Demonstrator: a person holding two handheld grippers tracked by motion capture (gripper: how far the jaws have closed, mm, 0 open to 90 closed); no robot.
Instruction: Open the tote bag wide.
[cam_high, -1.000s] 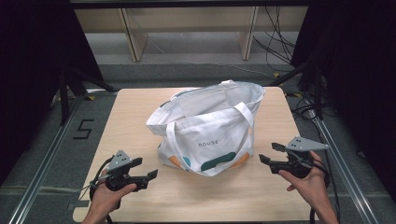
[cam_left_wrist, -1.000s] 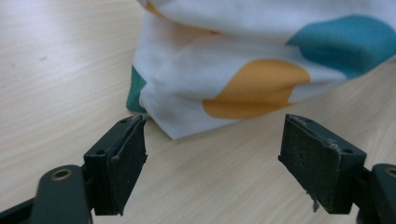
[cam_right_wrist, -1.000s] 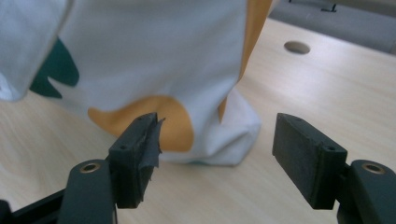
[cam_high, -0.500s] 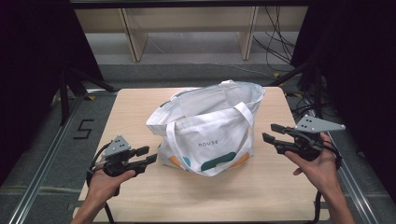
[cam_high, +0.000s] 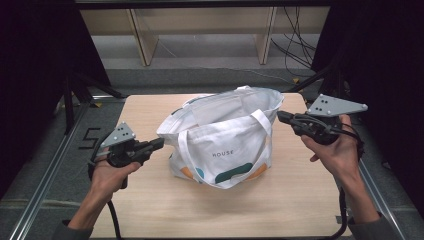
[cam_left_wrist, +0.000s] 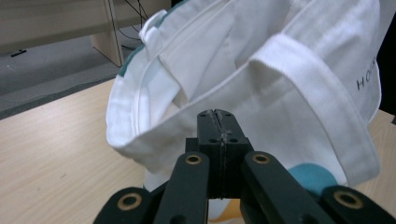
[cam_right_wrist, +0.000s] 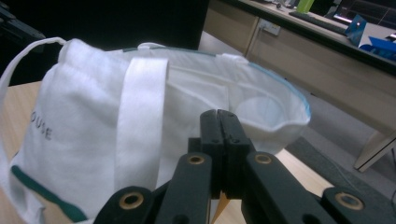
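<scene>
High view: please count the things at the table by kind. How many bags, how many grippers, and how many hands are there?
White tote bag: 1
Grippers: 2, the left gripper and the right gripper, both with jaws closed and empty
Hands: 2, the left hand and the right hand
Total: 5, all at one wooden table

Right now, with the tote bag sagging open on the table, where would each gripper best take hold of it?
Probably the tote bag by its open rim, one end per gripper, from the outer sides: the mouth gapes and its folded edge faces both shut grippers, left and right.
</scene>
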